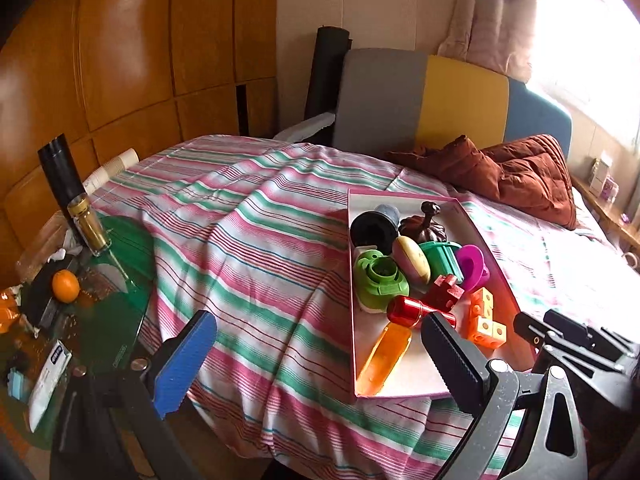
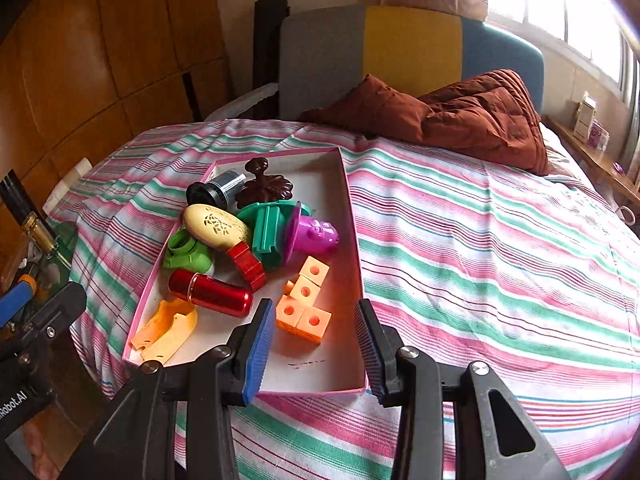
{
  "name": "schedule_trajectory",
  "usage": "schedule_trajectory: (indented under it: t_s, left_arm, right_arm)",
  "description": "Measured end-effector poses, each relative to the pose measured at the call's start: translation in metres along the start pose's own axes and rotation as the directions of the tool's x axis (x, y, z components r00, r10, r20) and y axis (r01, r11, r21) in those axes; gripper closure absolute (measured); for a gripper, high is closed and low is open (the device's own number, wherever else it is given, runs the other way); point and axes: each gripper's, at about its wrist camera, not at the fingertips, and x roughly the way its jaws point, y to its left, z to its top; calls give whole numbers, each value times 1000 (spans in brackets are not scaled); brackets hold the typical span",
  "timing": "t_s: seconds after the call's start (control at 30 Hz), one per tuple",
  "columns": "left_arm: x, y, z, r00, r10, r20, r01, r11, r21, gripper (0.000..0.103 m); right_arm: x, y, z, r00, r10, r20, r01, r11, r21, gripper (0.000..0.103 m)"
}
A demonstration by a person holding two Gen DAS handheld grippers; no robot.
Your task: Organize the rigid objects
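**Desk editor:** So where do the grippers stand?

**Photographer:** Both empty. The left gripper (image 1: 320, 356) is spread fully wide above the striped bedspread (image 1: 248, 232), nothing between its pads. The right gripper (image 2: 316, 344) is partly parted, hovering over the near end of the pink box (image 2: 352, 240), gripping nothing.

**Desk editor:** And the objects?

**Photographer:** All gathered in that box on the bed: a red cylinder (image 2: 210, 294), orange cube blocks (image 2: 306, 308), an orange scoop-shaped piece (image 2: 166, 332), a cream oval (image 2: 218, 226), green (image 2: 266, 230) and purple (image 2: 314, 236) plastic parts, a brown lidded piece (image 2: 264, 186).

**Desk editor:** Finished, then?

**Photographer:** Nearly, by my reading. No loose rigid pieces show on the bedspread; the heap itself looks jumbled, so tidying inside the box may remain.
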Motion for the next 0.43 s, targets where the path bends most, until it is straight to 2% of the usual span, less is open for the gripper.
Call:
schedule_trajectory:
  t_s: [0.27, 0.43]
  left_arm:
    - [-7, 2, -3, 1000, -10, 22, 10, 1000, -22, 1]
    - [-5, 0, -4, 1000, -25, 6, 25, 999, -20, 1]
  right_arm:
    - [-10, 0, -3, 999, -20, 37, 20, 1000, 5, 62]
    - [-10, 4, -2, 999, -18, 37, 19, 1000, -12, 62]
